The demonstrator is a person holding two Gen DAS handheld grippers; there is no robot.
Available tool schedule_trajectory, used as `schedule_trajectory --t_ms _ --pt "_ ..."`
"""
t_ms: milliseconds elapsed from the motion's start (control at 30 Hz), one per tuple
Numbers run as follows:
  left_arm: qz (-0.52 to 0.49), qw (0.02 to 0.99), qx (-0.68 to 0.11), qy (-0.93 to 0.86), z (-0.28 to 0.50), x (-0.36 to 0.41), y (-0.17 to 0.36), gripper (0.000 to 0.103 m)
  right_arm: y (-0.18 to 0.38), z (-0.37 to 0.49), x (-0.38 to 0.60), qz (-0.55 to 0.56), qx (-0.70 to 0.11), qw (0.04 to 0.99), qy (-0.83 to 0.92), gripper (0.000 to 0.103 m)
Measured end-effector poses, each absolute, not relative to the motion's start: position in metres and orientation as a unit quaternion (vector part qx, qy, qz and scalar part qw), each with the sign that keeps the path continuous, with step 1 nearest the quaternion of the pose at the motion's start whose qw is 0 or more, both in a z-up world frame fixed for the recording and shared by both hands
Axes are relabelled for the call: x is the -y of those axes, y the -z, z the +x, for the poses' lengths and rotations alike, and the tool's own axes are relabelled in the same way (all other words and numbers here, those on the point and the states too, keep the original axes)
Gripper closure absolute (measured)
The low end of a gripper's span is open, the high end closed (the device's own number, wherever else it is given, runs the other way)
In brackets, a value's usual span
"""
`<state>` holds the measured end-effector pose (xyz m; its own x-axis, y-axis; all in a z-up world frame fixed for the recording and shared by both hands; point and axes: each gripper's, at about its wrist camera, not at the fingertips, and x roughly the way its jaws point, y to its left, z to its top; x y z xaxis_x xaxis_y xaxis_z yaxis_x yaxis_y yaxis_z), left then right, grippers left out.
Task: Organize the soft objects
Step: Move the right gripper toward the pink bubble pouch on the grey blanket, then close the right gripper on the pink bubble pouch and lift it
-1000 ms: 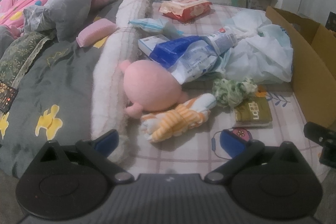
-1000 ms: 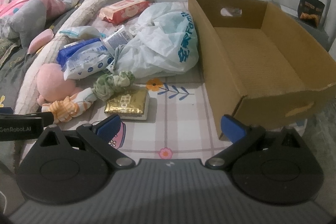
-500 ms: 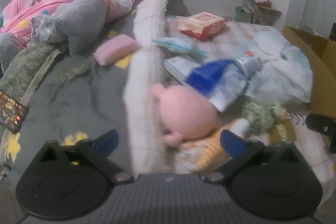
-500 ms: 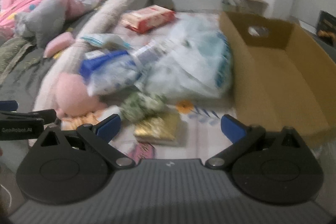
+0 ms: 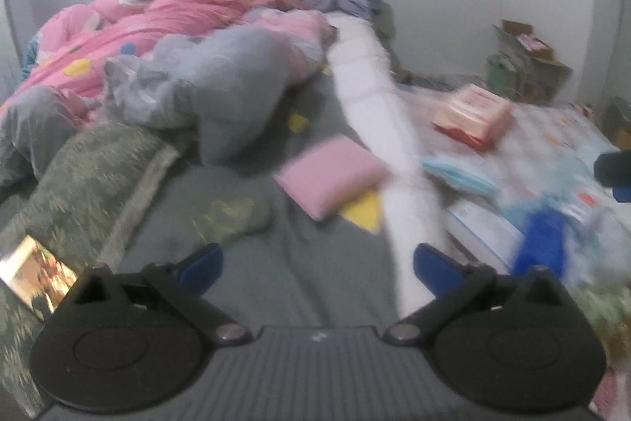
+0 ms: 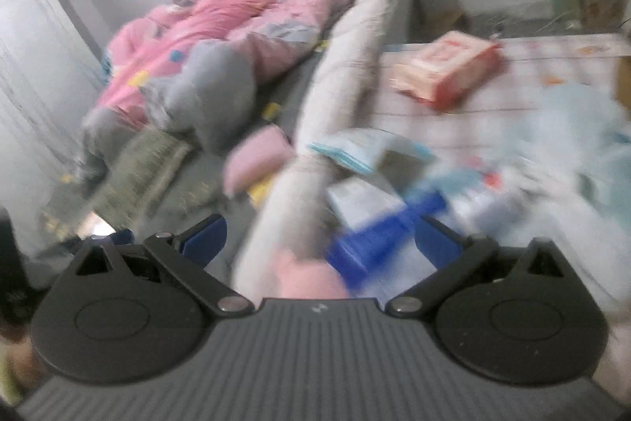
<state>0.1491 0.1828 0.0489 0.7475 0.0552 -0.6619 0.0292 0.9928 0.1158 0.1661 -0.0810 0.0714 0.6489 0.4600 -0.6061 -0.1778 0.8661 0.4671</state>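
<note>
1. Your left gripper (image 5: 317,265) is spread wide with nothing between its blue fingertips (image 5: 201,263); it hangs over the grey blanket (image 5: 276,287).
2. The pink cushion (image 5: 329,176) lies ahead of that gripper, slightly right of its centre line, on the blanket and against the white rolled edge (image 5: 388,145).
3. Your right gripper (image 6: 321,241) is also wide open and holds nothing.
4. The pink plush toy (image 6: 307,275) sits low between the right gripper's fingers, close to its body; contact cannot be judged through the blur.
5. A blue package (image 6: 378,239) lies just right of the toy, near the right fingertip.
6. The red-and-white wipes pack (image 6: 449,70) rests far ahead to the right.
</note>
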Motion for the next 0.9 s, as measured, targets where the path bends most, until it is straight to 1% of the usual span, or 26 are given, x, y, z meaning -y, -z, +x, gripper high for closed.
schedule_trajectory --t_ms 100,200,267,300,333,367,400,433,467,533,600,700,733,767,833,900 --pt "0.064 0.936 -0.345 -0.015 0.176 -0.194 -0.049 0.001 -0.069 0.21 0.071 0.23 -0.394 0.865 -0.208 0.001" --pt "0.044 0.937 -0.347 -0.02 0.21 -0.21 -0.05 0.006 -0.055 0.248 0.057 0.288 -0.422 0.826 -0.24 0.003" --pt "0.028 0.935 -0.351 -0.032 0.235 -0.221 -0.051 0.017 -0.043 0.263 0.043 0.306 -0.436 0.809 -0.25 0.013" --pt "0.022 0.934 -0.355 -0.034 0.247 -0.226 -0.051 0.019 -0.036 0.271 0.035 0.31 -0.442 0.802 -0.254 0.016" --pt "0.012 0.931 -0.362 -0.037 0.262 -0.231 -0.051 0.025 -0.03 0.278 0.026 0.312 -0.447 0.797 -0.26 0.025" --pt "-0.003 0.929 -0.368 -0.037 0.275 -0.236 -0.051 0.029 -0.024 0.282 0.019 0.313 -0.452 0.792 -0.267 0.031" --pt "-0.014 0.926 -0.375 -0.032 0.287 -0.241 -0.049 0.031 -0.019 0.285 0.014 0.315 -0.458 0.785 -0.273 0.033" --pt "-0.027 0.922 -0.385 -0.027 0.3 -0.244 -0.048 0.033 -0.012 0.29 0.006 0.32 -0.463 0.778 -0.28 0.038" --pt "-0.042 0.917 -0.397 -0.02 0.312 -0.248 -0.044 0.033 -0.005 0.296 -0.001 0.324 -0.469 0.77 -0.285 0.045" --pt "-0.08 0.902 -0.424 0.003 0.336 -0.255 -0.035 0.034 0.008 0.304 -0.01 0.336 -0.481 0.757 -0.289 0.052" --pt "-0.113 0.886 -0.45 0.024 0.357 -0.26 -0.024 0.034 0.019 0.31 -0.016 0.35 -0.487 0.744 -0.294 0.056" --pt "-0.142 0.867 -0.476 0.031 0.377 -0.264 -0.008 0.039 0.032 0.32 -0.025 0.366 -0.491 0.734 -0.293 0.061" --pt "-0.15 0.862 -0.484 0.033 0.383 -0.264 -0.003 0.042 0.036 0.325 -0.027 0.37 -0.492 0.733 -0.29 0.064" --pt "-0.155 0.857 -0.489 0.035 0.387 -0.263 0.001 0.043 0.04 0.328 -0.03 0.373 -0.491 0.732 -0.29 0.067" --pt "-0.166 0.852 -0.495 0.042 0.395 -0.263 0.007 0.044 0.044 0.331 -0.031 0.377 -0.488 0.733 -0.287 0.067" --pt "-0.167 0.851 -0.496 0.046 0.401 -0.261 0.009 0.045 0.05 0.335 -0.033 0.382 -0.486 0.732 -0.288 0.07"
